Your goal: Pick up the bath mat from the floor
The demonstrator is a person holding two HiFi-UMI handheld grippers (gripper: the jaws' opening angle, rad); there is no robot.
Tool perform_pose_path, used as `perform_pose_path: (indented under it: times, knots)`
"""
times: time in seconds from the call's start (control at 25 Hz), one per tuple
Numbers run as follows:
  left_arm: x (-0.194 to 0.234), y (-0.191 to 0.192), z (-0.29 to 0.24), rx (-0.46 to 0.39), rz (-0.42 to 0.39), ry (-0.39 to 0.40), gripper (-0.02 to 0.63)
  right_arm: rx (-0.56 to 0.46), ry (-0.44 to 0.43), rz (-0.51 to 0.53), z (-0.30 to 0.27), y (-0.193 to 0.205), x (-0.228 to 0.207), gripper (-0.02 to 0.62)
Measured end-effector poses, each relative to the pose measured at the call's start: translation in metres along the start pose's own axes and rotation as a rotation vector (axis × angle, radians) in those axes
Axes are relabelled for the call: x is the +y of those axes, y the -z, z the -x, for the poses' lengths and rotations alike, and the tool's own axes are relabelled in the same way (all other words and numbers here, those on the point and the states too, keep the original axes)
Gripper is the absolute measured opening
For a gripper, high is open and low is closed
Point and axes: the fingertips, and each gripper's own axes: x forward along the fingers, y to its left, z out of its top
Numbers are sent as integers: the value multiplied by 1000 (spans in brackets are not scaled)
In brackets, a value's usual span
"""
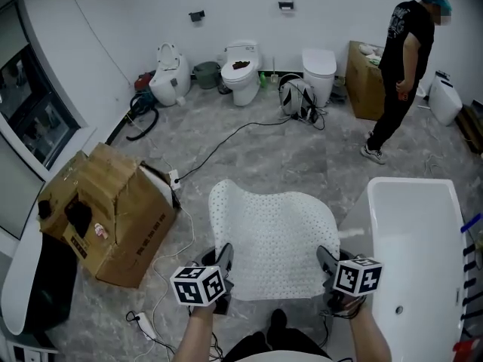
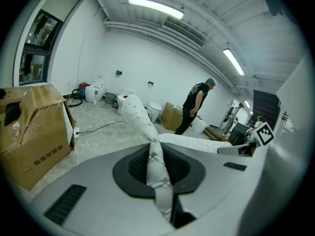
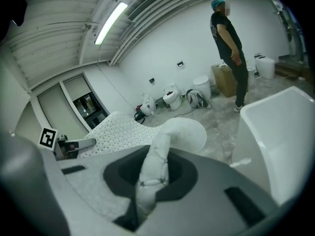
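— Two grippers, holding what?
— The left gripper (image 1: 223, 253) and the right gripper (image 1: 325, 258) were each clamped on a near corner of the bath mat (image 1: 272, 236), which was raised and spread between them.
— Anything nearby?
— A cardboard box (image 1: 113, 213) stood on the left, a bathtub (image 1: 416, 232) on the right, and a person (image 1: 404, 66) well beyond.

White walls (image 1: 113, 13), grey marbled floor (image 1: 287, 149). Dark-framed window (image 1: 26, 104) on the left wall. Fluorescent tubes (image 2: 155, 7) lit on the ceiling. Row of toilets (image 1: 241, 70) along the far wall, with two small dark fixtures (image 1: 285, 5) mounted above them. Big cardboard box (image 1: 113, 210) at near left. Second box (image 1: 364, 81) at far right, with a person (image 1: 404, 59) in black standing just beside it. White bathtub (image 1: 419, 255) at near right. Black cable (image 1: 226, 142) runs across the floor from the toilets toward the big box.
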Motion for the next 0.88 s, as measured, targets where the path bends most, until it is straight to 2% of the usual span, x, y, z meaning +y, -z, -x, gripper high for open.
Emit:
perform_pose_path:
  times: [0.36,0.88]
  knots:
    - [-16,-21,-2,-43,-21,24,23,-48,10,46,9,-19,1,26]
    - [-26,-30,-3,-66,-17,42,23,-70,30,69,16,-28,-3,26]
